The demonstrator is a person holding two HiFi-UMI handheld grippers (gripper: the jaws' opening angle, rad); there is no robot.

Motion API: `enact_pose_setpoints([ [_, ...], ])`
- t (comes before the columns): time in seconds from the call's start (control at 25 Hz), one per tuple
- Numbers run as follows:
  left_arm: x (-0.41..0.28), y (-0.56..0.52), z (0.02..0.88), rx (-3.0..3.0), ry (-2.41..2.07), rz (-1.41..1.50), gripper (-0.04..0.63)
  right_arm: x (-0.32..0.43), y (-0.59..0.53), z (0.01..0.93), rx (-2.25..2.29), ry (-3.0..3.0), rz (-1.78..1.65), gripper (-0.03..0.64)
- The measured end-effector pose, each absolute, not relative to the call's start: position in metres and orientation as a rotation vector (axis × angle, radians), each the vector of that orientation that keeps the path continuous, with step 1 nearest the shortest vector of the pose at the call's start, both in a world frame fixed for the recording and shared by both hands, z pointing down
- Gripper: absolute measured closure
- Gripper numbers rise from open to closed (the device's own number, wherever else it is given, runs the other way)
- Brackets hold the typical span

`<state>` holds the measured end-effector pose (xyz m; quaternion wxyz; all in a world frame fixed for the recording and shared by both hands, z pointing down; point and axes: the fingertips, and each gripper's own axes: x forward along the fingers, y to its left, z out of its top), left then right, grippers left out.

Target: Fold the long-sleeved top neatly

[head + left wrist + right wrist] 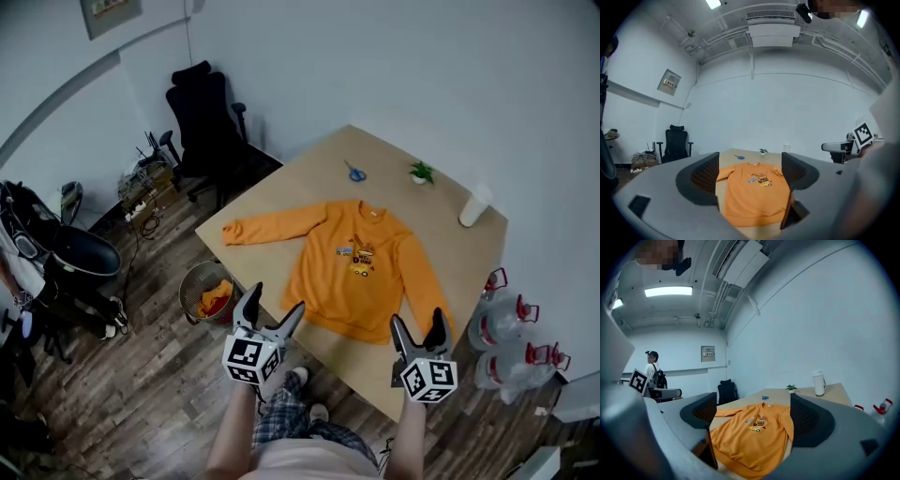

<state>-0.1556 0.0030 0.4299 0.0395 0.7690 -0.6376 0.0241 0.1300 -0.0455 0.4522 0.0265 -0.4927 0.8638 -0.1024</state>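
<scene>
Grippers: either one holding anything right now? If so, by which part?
Nothing is held. The left gripper and the right gripper both have their jaws apart with nothing between them; the orange top lies spread on the table, untouched.

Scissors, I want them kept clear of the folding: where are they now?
In the head view the blue scissors lie on the table's far side, just beyond the orange top's collar and left of the small plant.

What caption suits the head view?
Orange long-sleeved top spread flat on the table, left gripper and right gripper both open and empty, near its hem.
</scene>
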Motion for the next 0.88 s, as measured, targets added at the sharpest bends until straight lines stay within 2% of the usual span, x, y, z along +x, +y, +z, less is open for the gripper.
enact_pose_setpoints([
  [0.88,-0.189,-0.156,0.453,2.557,-1.599,0.099,0.192,0.100,-0.124,0.455,-1.878,2.438,-0.305,0.152],
])
